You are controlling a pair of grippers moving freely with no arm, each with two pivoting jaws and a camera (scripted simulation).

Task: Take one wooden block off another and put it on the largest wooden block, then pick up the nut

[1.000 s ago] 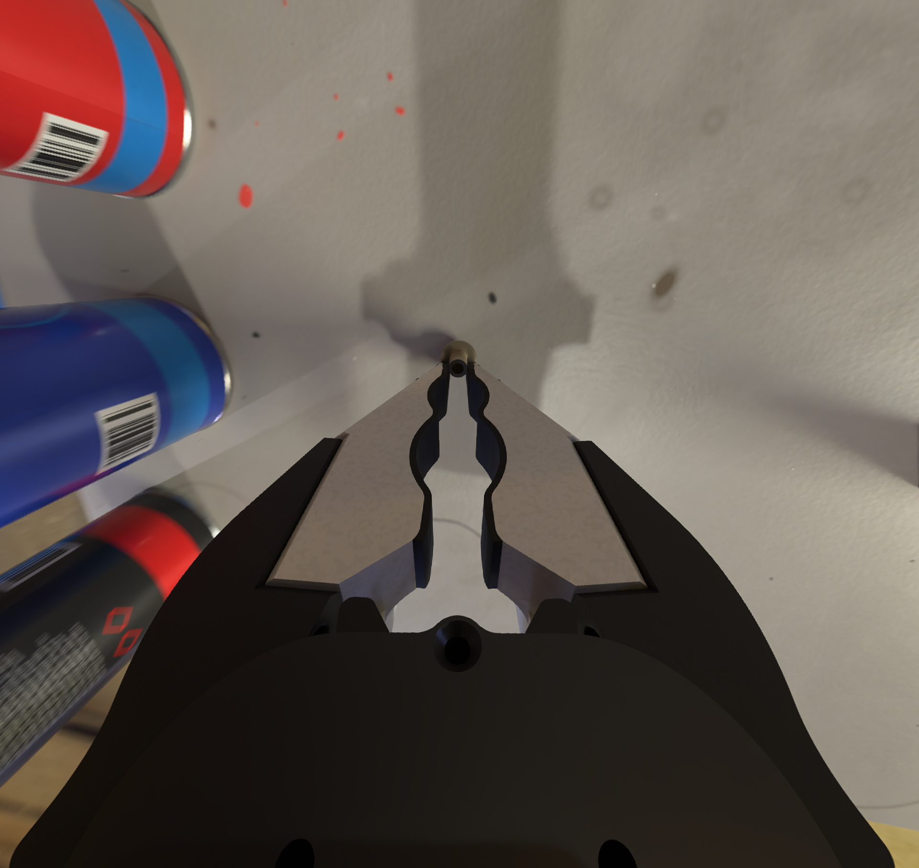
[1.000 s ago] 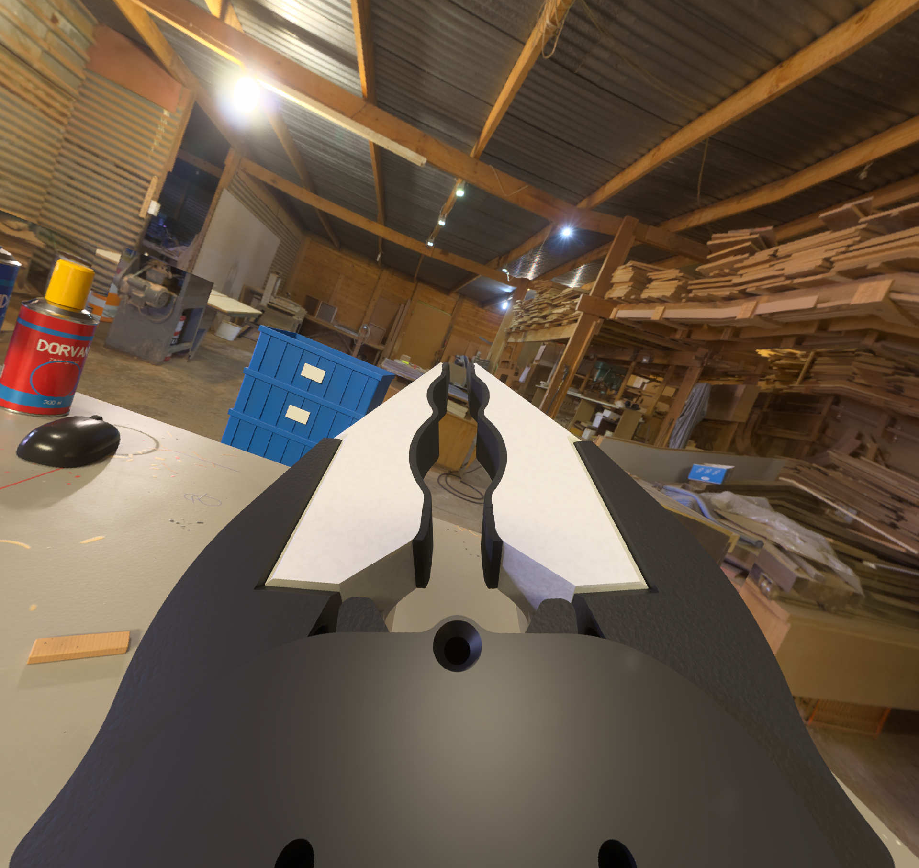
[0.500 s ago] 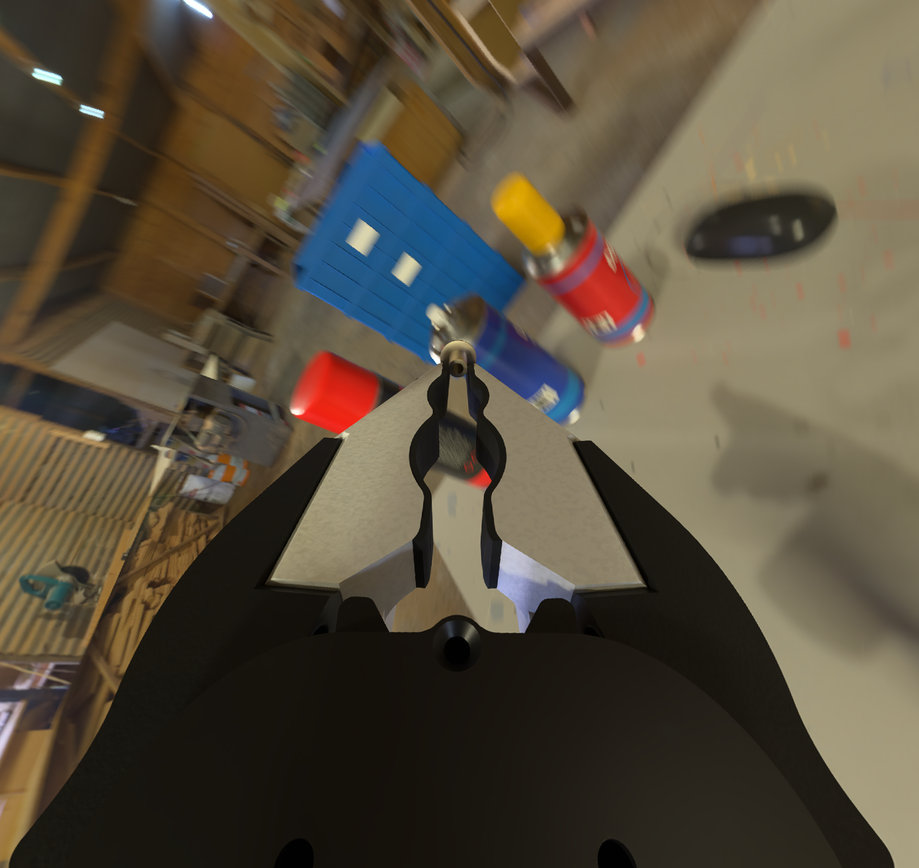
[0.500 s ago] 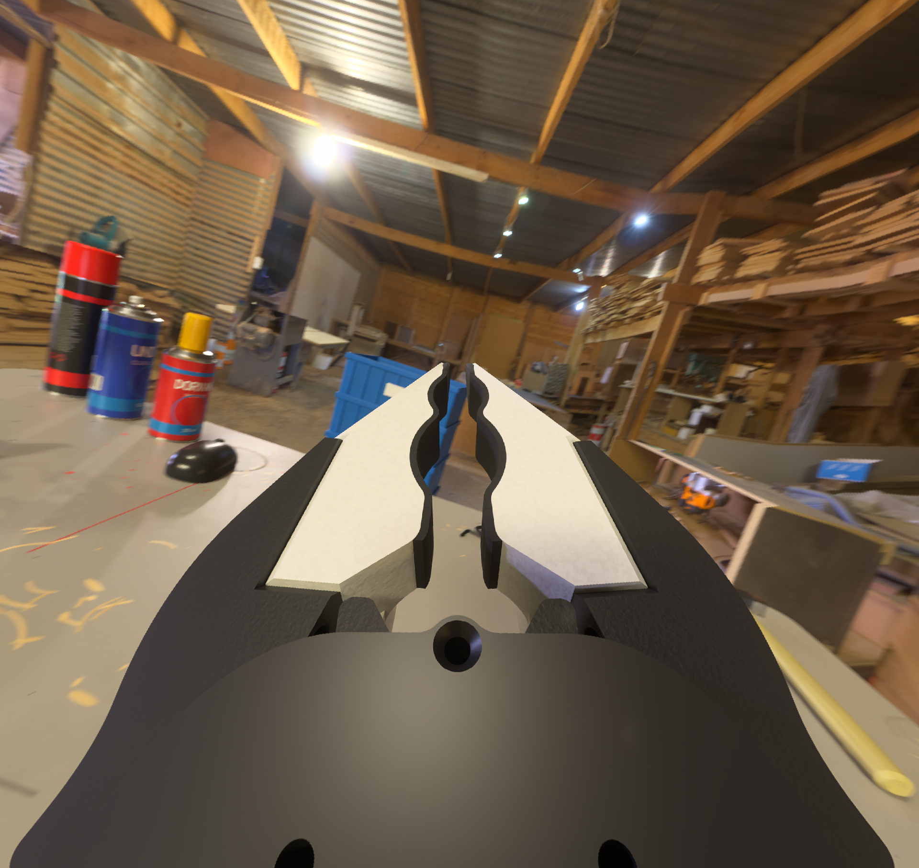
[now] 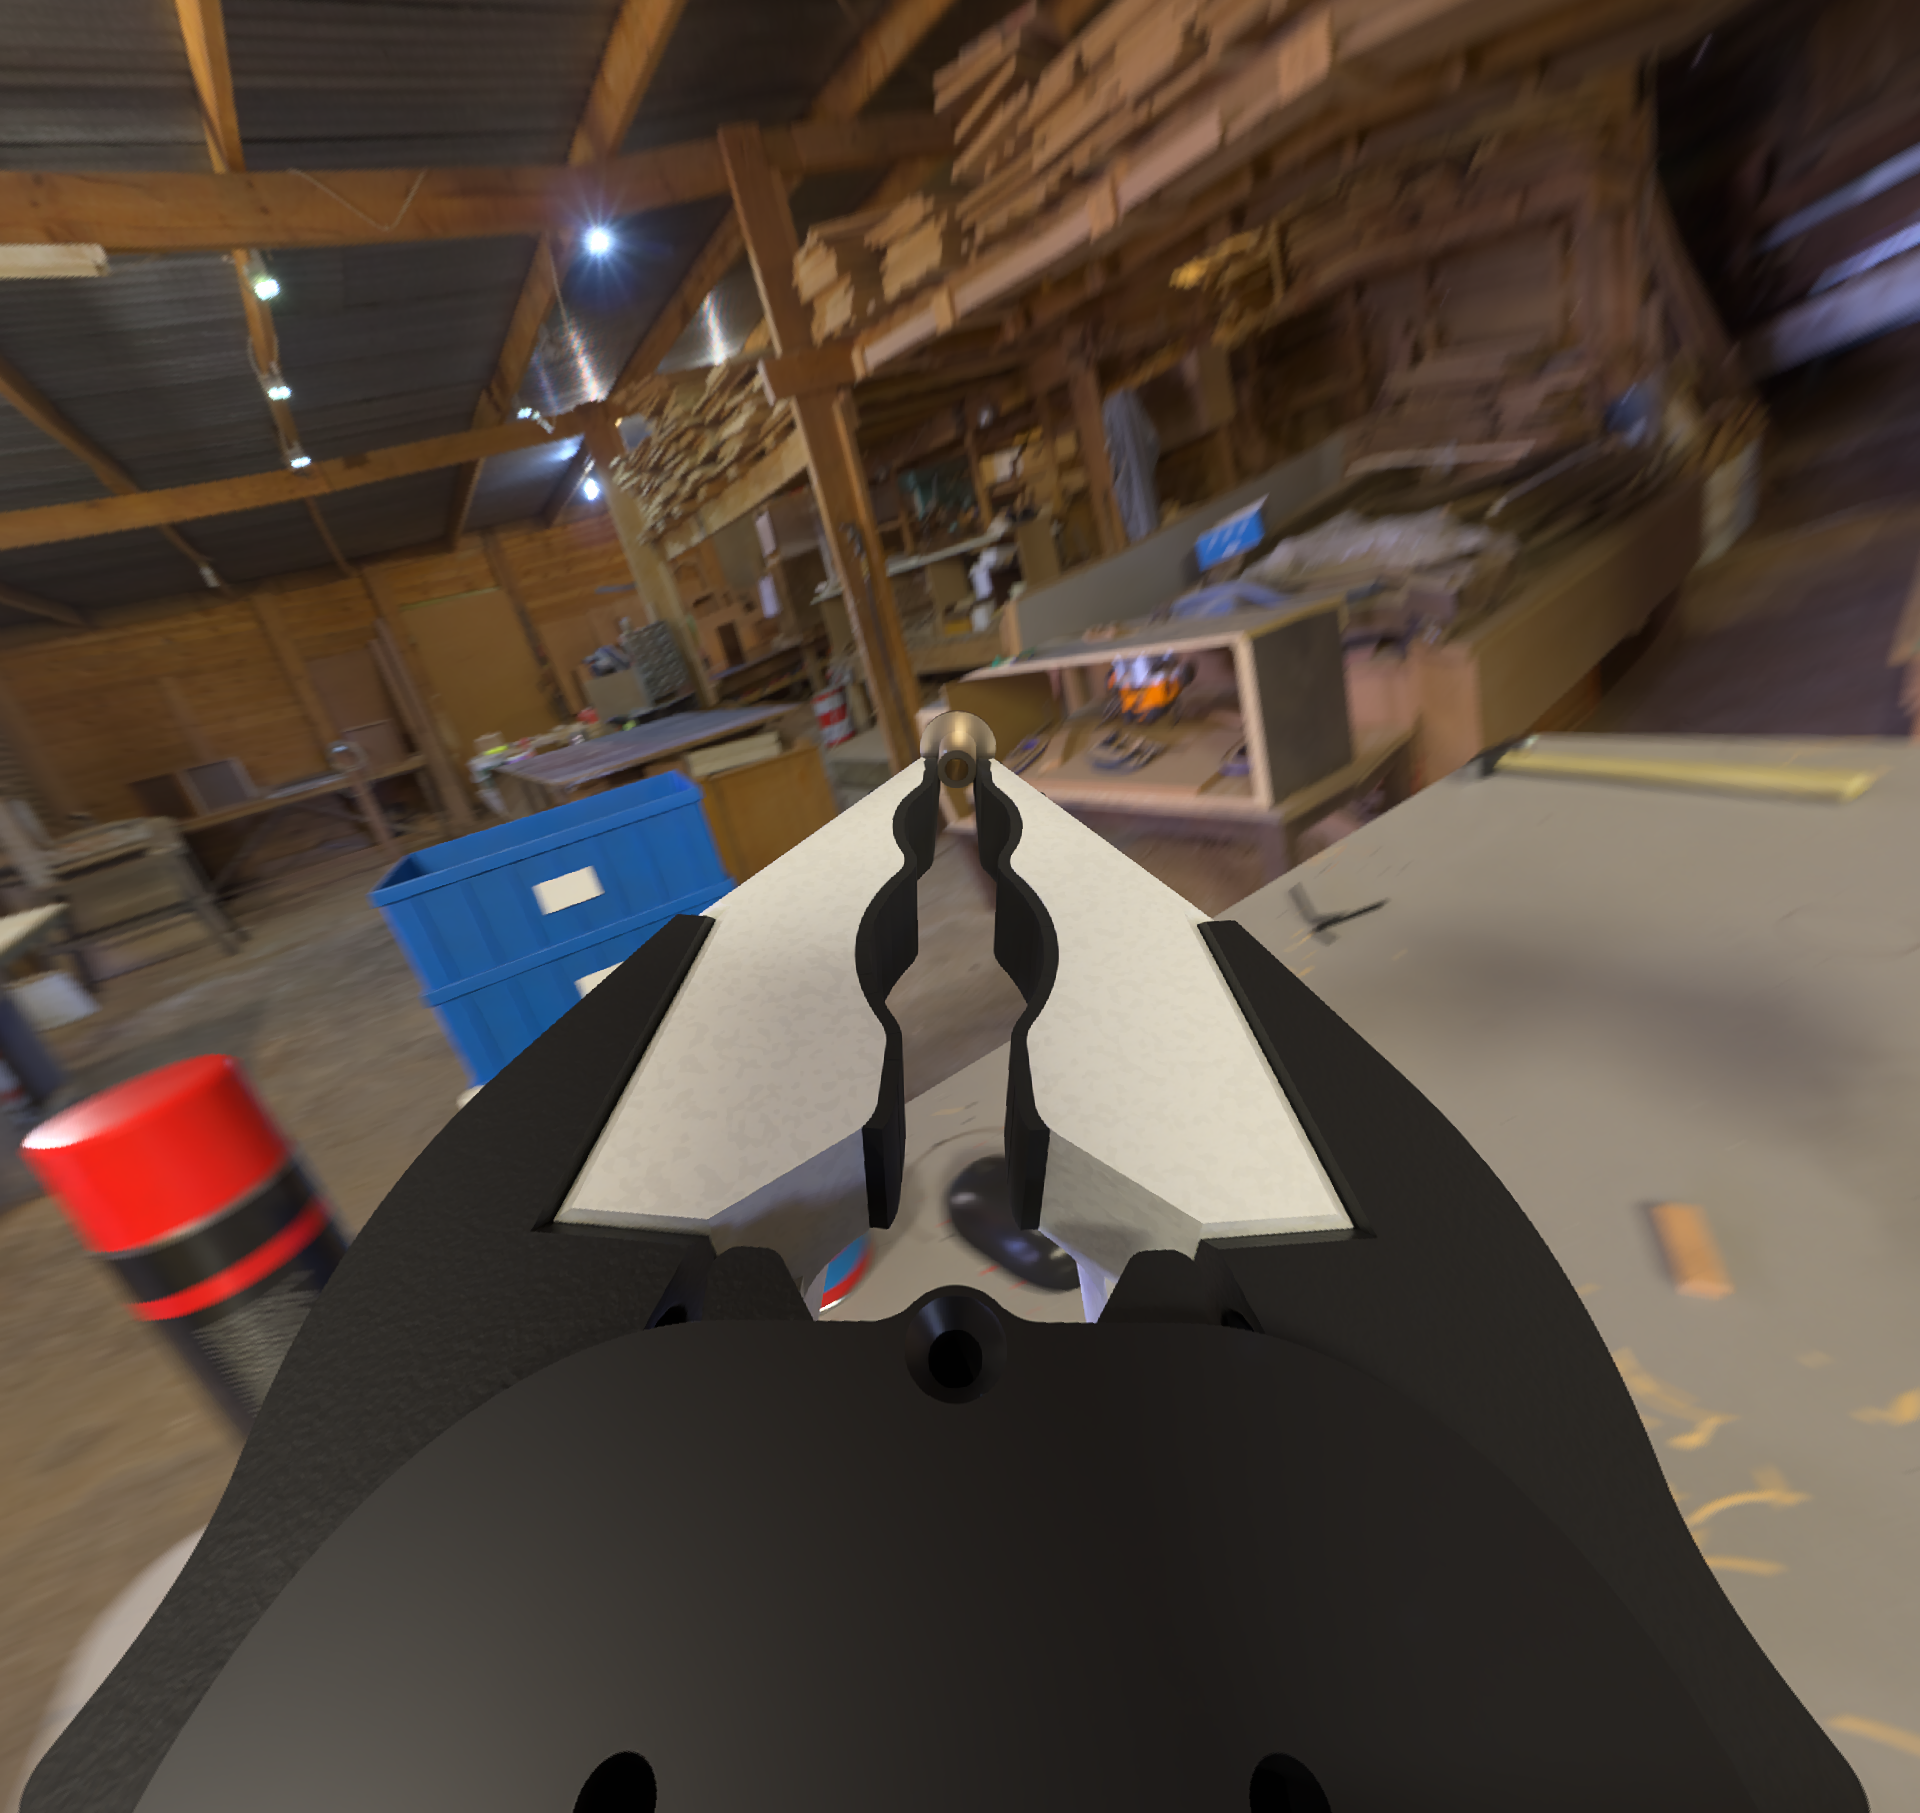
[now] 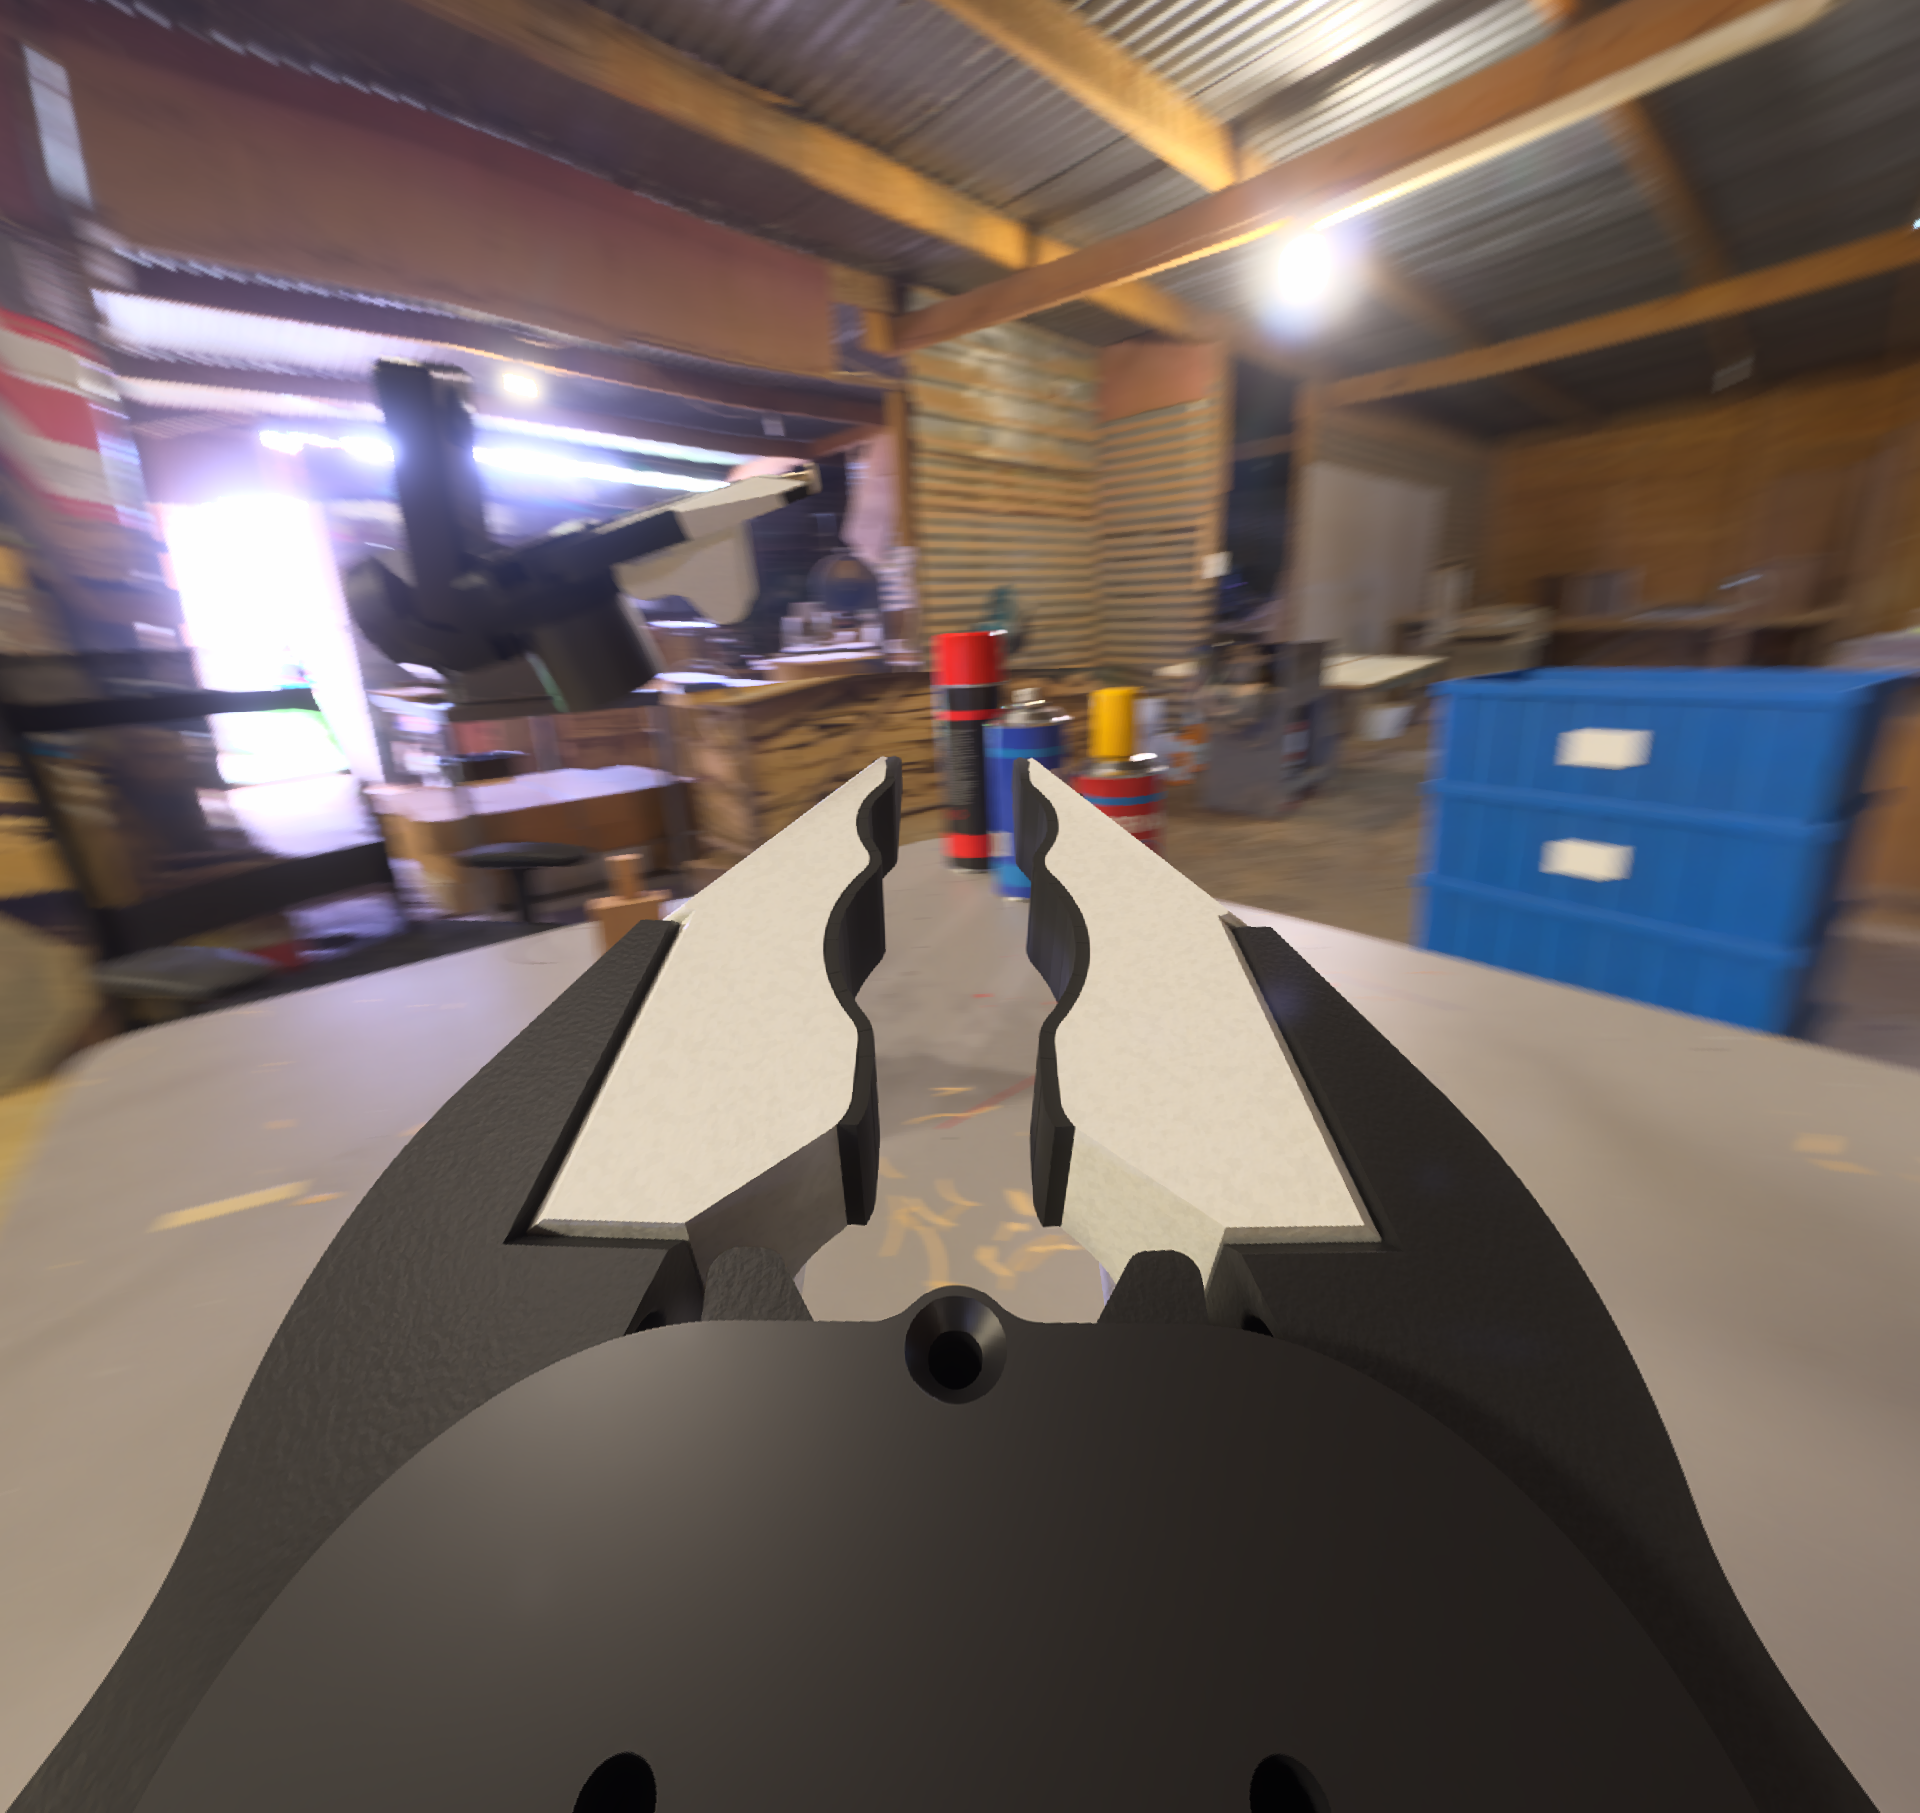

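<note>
My left gripper (image 5: pixel 956 778) is shut on a small brass nut (image 5: pixel 956 740) at its fingertips and holds it in the air above the grey table (image 5: pixel 1558 1088). A flat wooden block (image 5: pixel 1688 1264) lies on the table to its right. My right gripper (image 6: pixel 958 799) is open and empty, low over the table. In the right wrist view the left gripper (image 6: pixel 623 558) hangs high at the upper left. Blurred wooden blocks (image 6: pixel 623 899), one seemingly standing on another, sit at the table's far left edge.
Three spray cans stand at the far table edge: red-capped black (image 6: pixel 968 745), blue (image 6: pixel 1023 797), yellow-capped red (image 6: pixel 1120 771). The red-capped can (image 5: pixel 177 1192) is near my left gripper. A black mouse (image 5: pixel 1003 1233) lies beneath it. A blue crate (image 6: pixel 1642 828) stands beyond the table.
My left gripper has risen from the table with the nut and swung round level. My right gripper has turned left towards the cans and its jaws have opened wider.
</note>
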